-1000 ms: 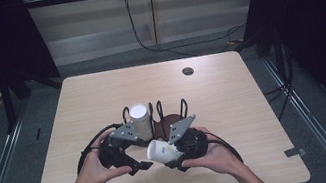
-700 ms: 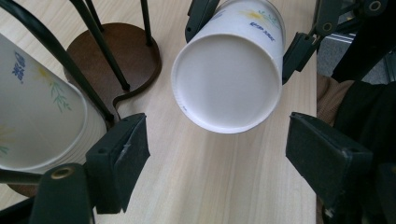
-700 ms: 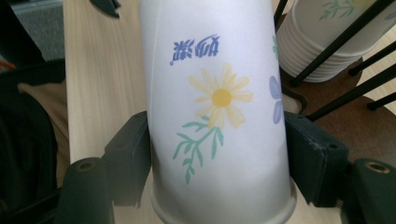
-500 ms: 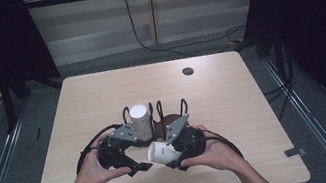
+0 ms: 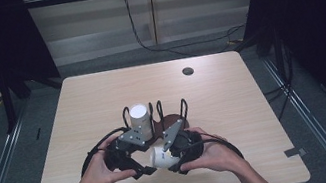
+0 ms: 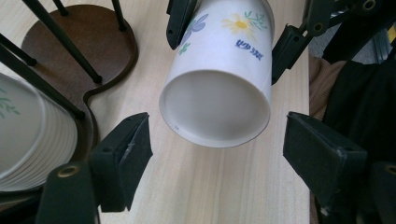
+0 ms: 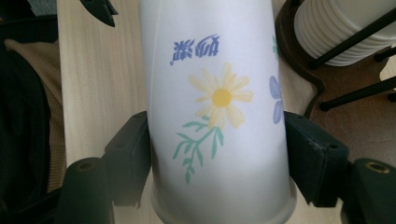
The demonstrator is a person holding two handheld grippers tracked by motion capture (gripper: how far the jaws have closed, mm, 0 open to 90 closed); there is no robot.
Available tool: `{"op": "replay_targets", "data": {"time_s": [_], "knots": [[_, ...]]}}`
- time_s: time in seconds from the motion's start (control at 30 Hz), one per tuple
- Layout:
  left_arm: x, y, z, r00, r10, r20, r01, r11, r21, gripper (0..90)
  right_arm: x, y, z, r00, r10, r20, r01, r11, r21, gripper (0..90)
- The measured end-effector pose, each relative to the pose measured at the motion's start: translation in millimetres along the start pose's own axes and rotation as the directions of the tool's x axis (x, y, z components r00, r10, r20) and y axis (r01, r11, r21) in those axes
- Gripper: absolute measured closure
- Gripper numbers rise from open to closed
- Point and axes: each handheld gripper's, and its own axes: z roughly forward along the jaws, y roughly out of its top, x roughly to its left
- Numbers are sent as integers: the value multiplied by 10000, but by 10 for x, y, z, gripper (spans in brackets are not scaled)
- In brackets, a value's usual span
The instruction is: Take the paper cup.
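My right tool (image 7: 217, 163) clamps the paper cup (image 7: 215, 107) near its rim, sideways above the tabletop (image 5: 233, 99). My left tool (image 6: 215, 158), jaws just closing, straddles its base untouched. Light, crushable; grip gently.

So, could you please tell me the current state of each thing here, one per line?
Paper cup: held sideways above the table, base toward the left gripper.
Right gripper: shut on the paper cup.
Left gripper: open, jaws just been closing, not touching the cup.
Cup stack: upright in the holder.
Holder: standing on the table.
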Motion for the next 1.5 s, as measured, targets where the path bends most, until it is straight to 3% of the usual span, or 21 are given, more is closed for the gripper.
{"op": "replay_targets", "data": {"time_s": [0.17,0.5,0.87,1.5], "knots": [[-2,4,43,9999,29,136,-31,9999,147,247,31,30,11,9996,-271,9,271,9996,90,298],[-7,14,132,9994,36,334,-48,9993,378,262,74,64,47,9994,-342,-82,344,9992,214,299],[-19,9,164,9979,48,645,-66,9996,281,346,104,82,91,9987,-432,-259,434,9990,94,299],[-16,-2,145,9974,-39,723,33,10000,87,363,102,66,78,9979,-523,-369,519,9986,-111,298]]}}
